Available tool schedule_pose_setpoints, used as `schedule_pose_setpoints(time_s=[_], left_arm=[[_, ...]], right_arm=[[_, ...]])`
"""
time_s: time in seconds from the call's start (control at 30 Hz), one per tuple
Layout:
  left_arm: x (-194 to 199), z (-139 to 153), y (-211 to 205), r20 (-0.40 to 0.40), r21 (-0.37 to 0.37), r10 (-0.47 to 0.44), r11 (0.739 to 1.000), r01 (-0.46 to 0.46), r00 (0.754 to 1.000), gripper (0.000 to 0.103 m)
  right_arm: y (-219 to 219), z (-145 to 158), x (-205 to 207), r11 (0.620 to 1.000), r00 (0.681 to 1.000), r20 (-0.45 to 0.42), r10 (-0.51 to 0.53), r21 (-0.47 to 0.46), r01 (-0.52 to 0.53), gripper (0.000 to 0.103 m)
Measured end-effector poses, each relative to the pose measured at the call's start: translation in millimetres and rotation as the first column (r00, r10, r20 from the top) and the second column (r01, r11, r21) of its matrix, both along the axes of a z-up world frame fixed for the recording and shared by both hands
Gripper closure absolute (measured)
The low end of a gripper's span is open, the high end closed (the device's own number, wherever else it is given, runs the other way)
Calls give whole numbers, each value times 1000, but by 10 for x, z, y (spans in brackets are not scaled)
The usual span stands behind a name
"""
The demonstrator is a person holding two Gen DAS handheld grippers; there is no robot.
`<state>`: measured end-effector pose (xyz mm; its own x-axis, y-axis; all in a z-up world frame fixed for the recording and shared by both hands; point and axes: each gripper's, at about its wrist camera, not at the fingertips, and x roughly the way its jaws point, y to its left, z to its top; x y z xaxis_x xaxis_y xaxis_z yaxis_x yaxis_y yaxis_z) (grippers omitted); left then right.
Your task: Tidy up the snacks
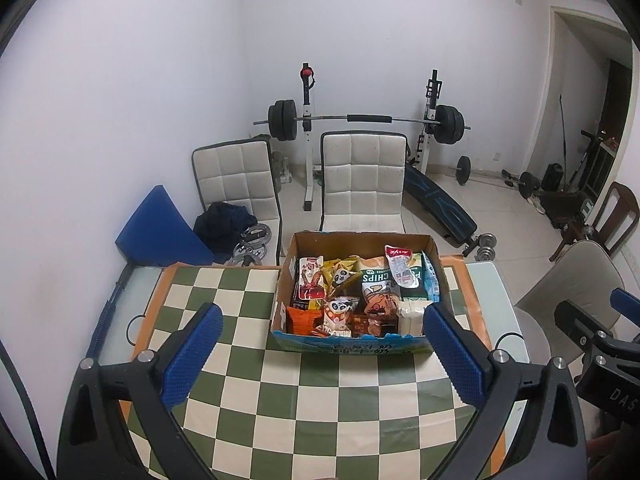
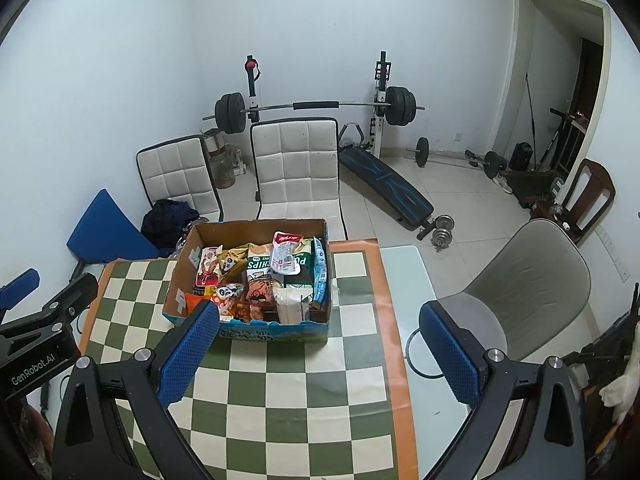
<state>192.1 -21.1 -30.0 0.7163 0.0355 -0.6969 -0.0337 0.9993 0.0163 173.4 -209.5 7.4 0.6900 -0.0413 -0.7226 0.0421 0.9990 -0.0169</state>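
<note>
Your left gripper (image 1: 322, 354) hangs above the checked cloth (image 1: 304, 392), its blue pads (image 1: 192, 354) spread wide with nothing between them. Your right gripper (image 2: 320, 350) sits the same way: jaws wide apart, empty, over the cloth just on your side of the box (image 2: 256, 330).

The box is the landmark here. It is an open cardboard carton standing on the cloth at the far half of the table (image 2: 404, 280), and every snack in sight lies inside it. Along the back of the box you have a red packet (image 1: 310, 280) at the left, a yellow panda packet (image 1: 340, 274) beside it, then a green chips bag (image 1: 374, 280), with a white pouch (image 1: 400, 270) lying tilted on top of the chips bag. A light blue packet (image 1: 430, 280) stands on edge against the right wall of the box. Along the front of the box you have an orange packet (image 1: 304, 318) at the left, a second panda packet (image 1: 338, 312) next to it, a brown bag (image 1: 380, 304) in the middle, and a white packet (image 1: 412, 314) at the right front corner. The snacks overlap one another, so their lower parts are hidden.

From the left wrist view your left gripper's right pad covers the box's front right corner. Behind the box stand two white chairs (image 1: 360, 180), and beyond them a barbell (image 1: 368, 120) on a rack.
</note>
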Motion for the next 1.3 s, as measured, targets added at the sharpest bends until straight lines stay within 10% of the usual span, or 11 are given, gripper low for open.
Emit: schedule_pose_setpoints(time_s=[1.3], left_arm=[[-33,-21,40,-11,2,-7,1000,7,1000,0]], right_arm=[[84,39,-63,1000,1000,-3,-29,8,29,1]])
